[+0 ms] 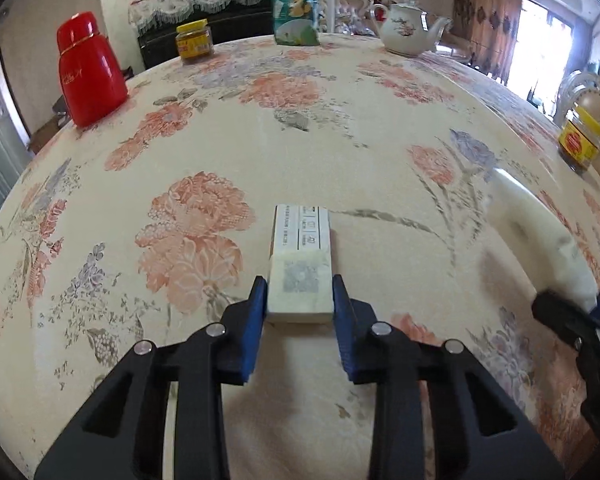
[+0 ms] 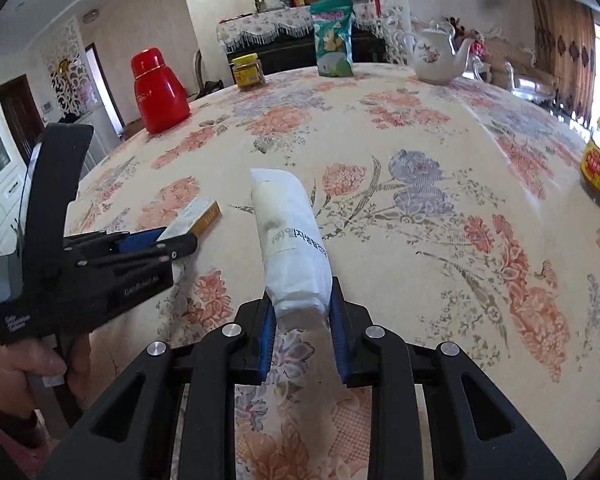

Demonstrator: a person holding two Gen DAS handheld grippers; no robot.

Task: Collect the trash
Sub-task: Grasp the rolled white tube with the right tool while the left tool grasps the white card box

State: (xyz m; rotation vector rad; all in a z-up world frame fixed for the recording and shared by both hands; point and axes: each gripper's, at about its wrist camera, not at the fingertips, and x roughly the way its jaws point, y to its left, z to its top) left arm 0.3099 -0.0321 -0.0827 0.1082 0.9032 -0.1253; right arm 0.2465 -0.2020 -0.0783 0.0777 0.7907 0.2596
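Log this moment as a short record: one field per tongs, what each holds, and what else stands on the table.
left tongs: shut on small cardboard box
right tongs: shut on white paper wrapper
surface: floral tablecloth
far edge: red thermos, yellow-lid jar, green snack bag, white teapot
right edge: second yellow-lid jar
bin: none in view
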